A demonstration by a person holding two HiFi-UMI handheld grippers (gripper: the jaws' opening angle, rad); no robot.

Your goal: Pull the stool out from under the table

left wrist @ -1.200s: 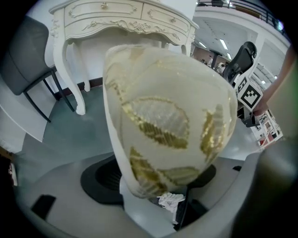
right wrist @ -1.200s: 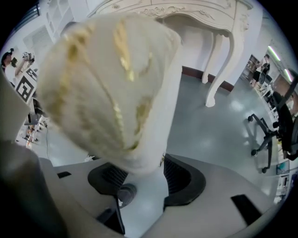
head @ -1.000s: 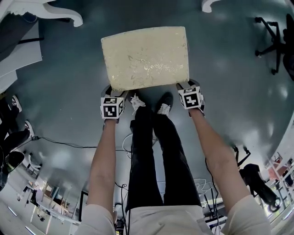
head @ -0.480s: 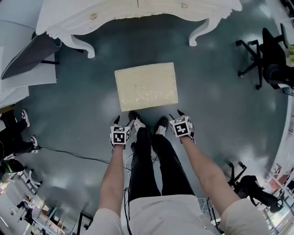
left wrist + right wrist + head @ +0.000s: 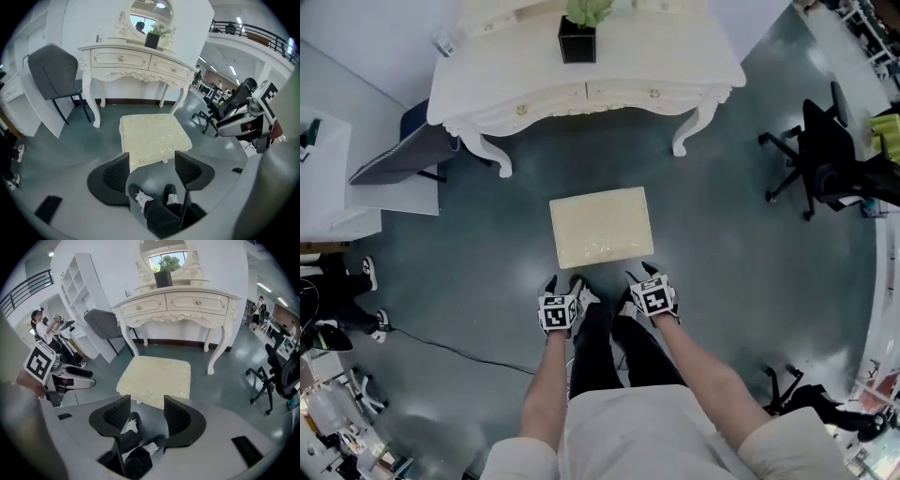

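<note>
The stool (image 5: 602, 227), a low seat with a cream cushion, stands on the grey floor in front of the white dressing table (image 5: 581, 89), out from under it. Both grippers hang short of its near edge, above the person's shoes. My left gripper (image 5: 562, 281) is off the stool and its jaws are closing, with nothing between them. My right gripper (image 5: 639, 273) is open and empty too. In the left gripper view the stool (image 5: 154, 136) lies beyond the black fingers (image 5: 117, 173). The right gripper view shows the stool (image 5: 154, 376) past its own pads (image 5: 176, 416).
A grey chair (image 5: 403, 155) stands left of the table, beside a white desk (image 5: 328, 159). Black office chairs (image 5: 825, 141) are at the right. A potted plant (image 5: 578, 33) sits on the table. A cable (image 5: 441, 342) runs across the floor at the left.
Both grippers have come off the stool's near corners and drawn back from it. The view has risen and the table has come into sight behind the stool.
</note>
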